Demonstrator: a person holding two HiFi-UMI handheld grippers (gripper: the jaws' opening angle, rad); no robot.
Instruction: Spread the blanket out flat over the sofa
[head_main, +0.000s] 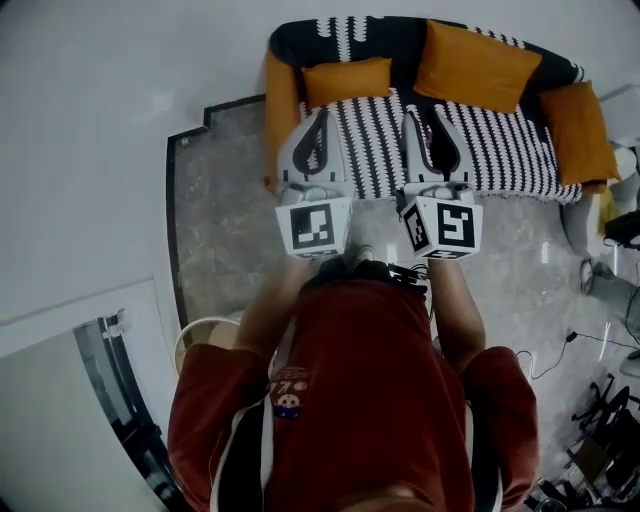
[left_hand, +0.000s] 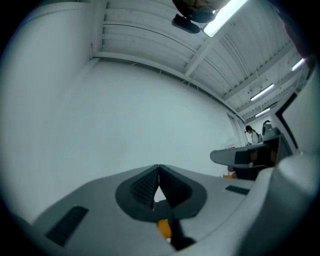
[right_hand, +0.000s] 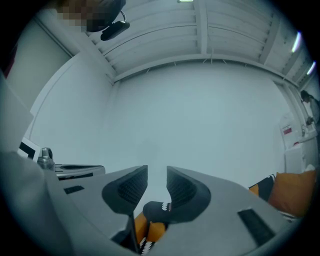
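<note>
The sofa (head_main: 281, 104) stands against the white wall, its seat and back covered by a black-and-white zigzag blanket (head_main: 490, 140) that lies flat. Three orange cushions (head_main: 470, 66) rest on it. I hold both grippers up side by side in front of the sofa, pointing roughly level at the wall. My left gripper (head_main: 322, 112) (left_hand: 158, 170) is shut with its tips touching and nothing between them. The jaws of my right gripper (head_main: 424, 112) (right_hand: 157, 172) stand apart and empty. Below them shows a bit of the blanket (right_hand: 152, 209), and an orange cushion (right_hand: 295, 192) at the right.
A marble floor (head_main: 225, 230) lies before the sofa. A round white object (head_main: 195, 335) stands at my left side. Cables (head_main: 560, 345) and dark equipment (head_main: 600, 430) are at the lower right, a dark glass panel (head_main: 120, 400) at the lower left. A person (left_hand: 248, 133) stands far off.
</note>
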